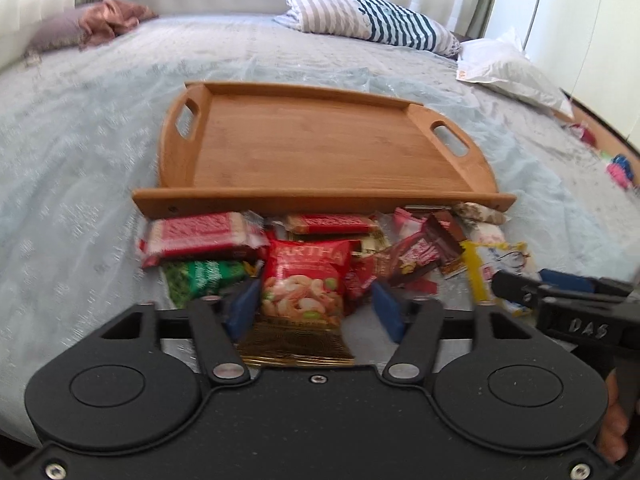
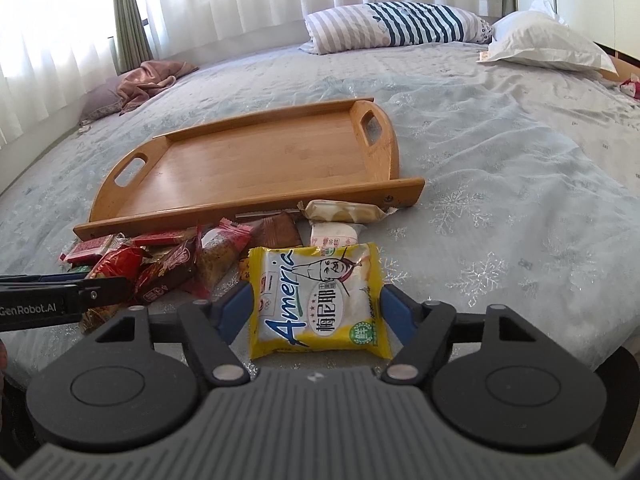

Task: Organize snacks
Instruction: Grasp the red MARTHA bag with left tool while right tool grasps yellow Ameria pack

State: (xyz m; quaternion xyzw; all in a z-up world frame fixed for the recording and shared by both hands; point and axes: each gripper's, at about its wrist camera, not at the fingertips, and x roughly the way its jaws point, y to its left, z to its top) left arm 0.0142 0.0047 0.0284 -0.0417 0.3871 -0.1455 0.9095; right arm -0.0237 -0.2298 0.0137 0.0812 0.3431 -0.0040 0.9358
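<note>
The wooden tray (image 1: 312, 148) lies empty on the bed (image 1: 100, 128), snacks heaped against its near rail. The left wrist view shows the left gripper (image 1: 312, 306) open around a red nut packet (image 1: 306, 280); its right pad stands clear, the left pad just beside the packet. Only the right wrist view shows the right gripper (image 2: 316, 310) straddling a yellow packet (image 2: 320, 300) lying flat on the bed, pads at its edges; contact cannot be told.
</note>
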